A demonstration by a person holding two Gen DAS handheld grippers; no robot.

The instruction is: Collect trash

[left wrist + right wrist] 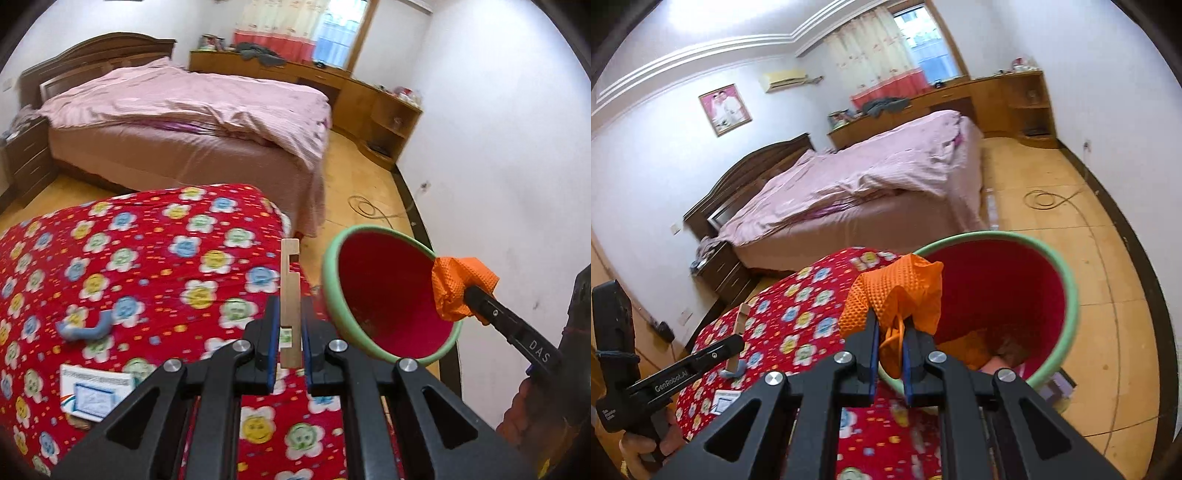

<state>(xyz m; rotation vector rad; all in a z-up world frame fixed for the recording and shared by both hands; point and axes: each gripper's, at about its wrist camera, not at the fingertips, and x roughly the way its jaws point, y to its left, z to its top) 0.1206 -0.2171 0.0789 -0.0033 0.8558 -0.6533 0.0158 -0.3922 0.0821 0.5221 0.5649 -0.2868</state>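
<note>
**Both pieces of trash carried to the bin, neither dropped yet**

The red bin with the green rim [1071, 291] stands on the floor just beside the surface covered with a red flowered cloth [155, 258]. Something brown and orange already lies at its bottom, too blurred to name.

The orange glove [897, 295] is crumpled and pinched in the right hand-held gripper [889, 354], whose jaws are nearly closed on it. In the right wrist view the glove hangs over the near rim of the bin; in the left wrist view it sits at the bin's far edge, so it looks to be at the mouth, not well inside.

The wooden strip [290, 302], thin and notched near its top, stands upright in the left hand-held gripper [289, 332], clamped tight between the blue pads. It is held above the edge of the flowered cloth, just beside the bin but not over its opening.

On the cloth lie a small blue-grey scrap [86, 328] and a printed card [98, 393], both untouched.

The step in hand, by my reading, is the drop. The glove likely needs only a short move further over the opening before the jaws part. The strip has further to go: it should be brought across the rim first, or it may land on the floor.

A pink bed [192, 110] fills the room behind.
</note>
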